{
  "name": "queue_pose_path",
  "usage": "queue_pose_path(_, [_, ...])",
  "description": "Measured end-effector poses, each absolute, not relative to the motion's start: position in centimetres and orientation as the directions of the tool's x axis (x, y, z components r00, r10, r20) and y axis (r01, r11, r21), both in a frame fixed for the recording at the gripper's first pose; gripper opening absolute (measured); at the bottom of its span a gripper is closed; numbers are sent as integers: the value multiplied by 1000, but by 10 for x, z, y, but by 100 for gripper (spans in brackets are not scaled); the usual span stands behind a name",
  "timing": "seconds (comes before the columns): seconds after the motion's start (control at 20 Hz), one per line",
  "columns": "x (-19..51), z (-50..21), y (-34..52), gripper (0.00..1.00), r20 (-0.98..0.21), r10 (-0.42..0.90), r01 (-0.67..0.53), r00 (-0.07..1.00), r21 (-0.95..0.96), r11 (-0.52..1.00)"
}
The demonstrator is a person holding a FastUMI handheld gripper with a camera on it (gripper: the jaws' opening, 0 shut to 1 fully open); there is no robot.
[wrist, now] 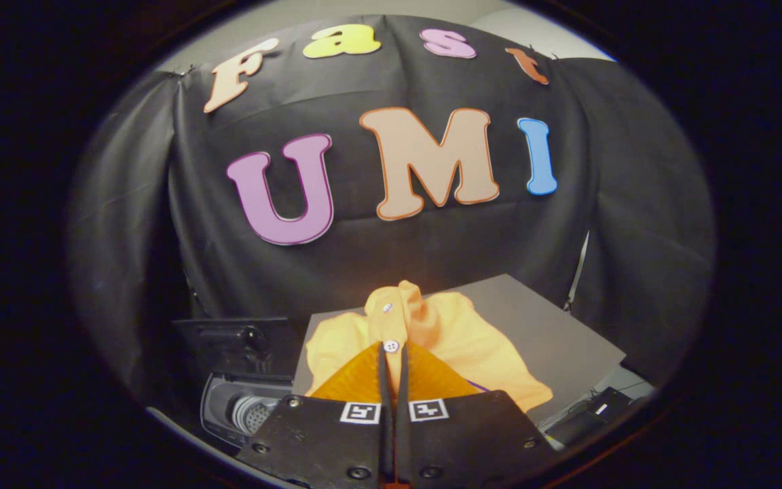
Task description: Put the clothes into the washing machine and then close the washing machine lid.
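Nearest the camera, the tool (392, 360) has its two fingers drawn almost together, pinching a fold of the orange garment (425, 339) along its buttoned placket, with a white button (392, 346) sitting right at the fingertips. Beyond the fingers the rest of the garment spreads out and appears partly gathered upward at the pinch, its lower folds draped over the dark grey surface (554, 333). To the left of the fingers and lower down sits the washing machine (245, 404), its lid (231, 339) standing open and the ribbed drum visible inside the mouth. By my reading, the step in hand is the carry: the clothes are gripped but not yet in the machine, and the lid step is not yet begun. The next move calls for keeping the pinch firm while swinging the garment left and down over the open mouth, high enough that trailing cloth clears the rim, then releasing only once the bulk hangs inside the drum.
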State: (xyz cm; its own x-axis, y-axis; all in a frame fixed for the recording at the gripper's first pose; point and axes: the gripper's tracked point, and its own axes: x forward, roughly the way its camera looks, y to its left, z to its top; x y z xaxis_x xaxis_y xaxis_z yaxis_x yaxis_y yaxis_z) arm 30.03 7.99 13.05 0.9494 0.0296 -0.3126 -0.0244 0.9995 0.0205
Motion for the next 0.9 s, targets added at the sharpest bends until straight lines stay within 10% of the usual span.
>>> queue_pose_path(0.9, [264, 213, 223, 1, -128, 137, -161, 982, -204, 966])
